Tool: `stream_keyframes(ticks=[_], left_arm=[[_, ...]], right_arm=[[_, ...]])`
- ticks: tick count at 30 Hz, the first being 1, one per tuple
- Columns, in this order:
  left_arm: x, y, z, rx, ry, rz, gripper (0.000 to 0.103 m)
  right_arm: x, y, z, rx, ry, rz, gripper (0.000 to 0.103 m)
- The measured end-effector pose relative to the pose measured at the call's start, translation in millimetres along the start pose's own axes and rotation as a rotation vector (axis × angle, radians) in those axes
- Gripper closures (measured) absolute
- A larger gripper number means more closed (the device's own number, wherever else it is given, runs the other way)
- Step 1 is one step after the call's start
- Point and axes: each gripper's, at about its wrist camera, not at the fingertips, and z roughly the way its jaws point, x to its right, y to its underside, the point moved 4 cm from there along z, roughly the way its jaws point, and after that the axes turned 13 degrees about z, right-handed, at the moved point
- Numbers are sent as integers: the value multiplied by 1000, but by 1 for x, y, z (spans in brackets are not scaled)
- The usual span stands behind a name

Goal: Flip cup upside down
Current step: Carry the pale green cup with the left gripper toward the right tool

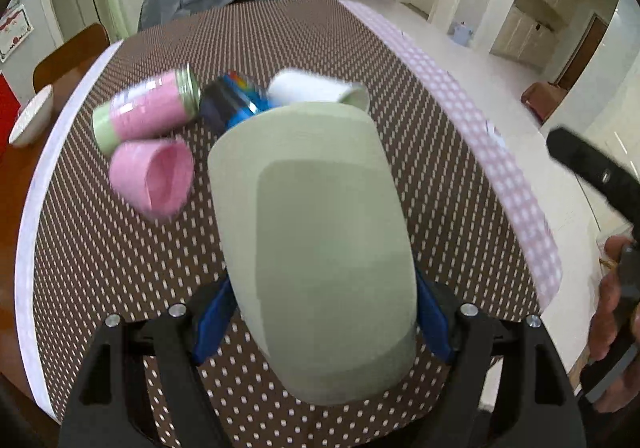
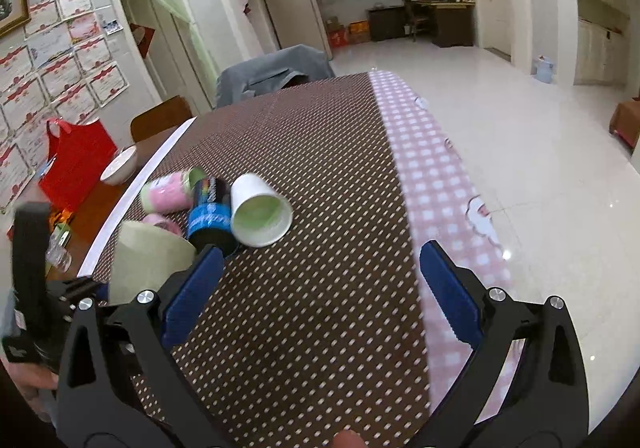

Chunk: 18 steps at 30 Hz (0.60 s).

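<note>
A pale green cup (image 1: 316, 248), matte and smooth-walled, fills the space between the left gripper (image 1: 320, 312) fingers, whose blue pads press against its sides near the lower end; it is held above the table (image 1: 360, 48), tilted forward away from the tongs, and which end is the mouth is hard to tell through the blur. The right gripper (image 2: 316, 288) hangs with its jaws spread wide, nothing between them, well to the right of the held cup (image 2: 148, 260). Under both tongs lies a brown cloth (image 2: 320, 176) with white dots, edged on the right by a pink checked strip (image 2: 432, 184). Ahead of the left tongs lie a white cup (image 2: 260, 210) on its side, a dark blue can (image 2: 210, 216), a pink-and-green can (image 1: 148, 108) and a pink cup (image 1: 154, 178). Beyond the table stands a chair draped in grey (image 2: 276, 70).
</note>
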Motion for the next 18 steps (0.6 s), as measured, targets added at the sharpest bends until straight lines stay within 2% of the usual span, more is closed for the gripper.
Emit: stream_keyframes(ticks=[4, 11, 13, 16, 18], left_arm=[[10, 20, 8, -35, 14, 14, 25], [10, 29, 31, -81, -10, 27, 25], [7, 30, 33, -90, -33, 34, 25], [8, 27, 28, -71, -86, 57, 15], [12, 24, 18, -47, -106, 66, 14]], right_arm=[[0, 12, -1, -20, -6, -7, 6], [-7, 22, 1, -41, -24, -28, 6], [-6, 23, 1, -40, -24, -31, 6], [-5, 21, 0, -42, -28, -30, 6], [-6, 20, 1, -43, -32, -35, 6]])
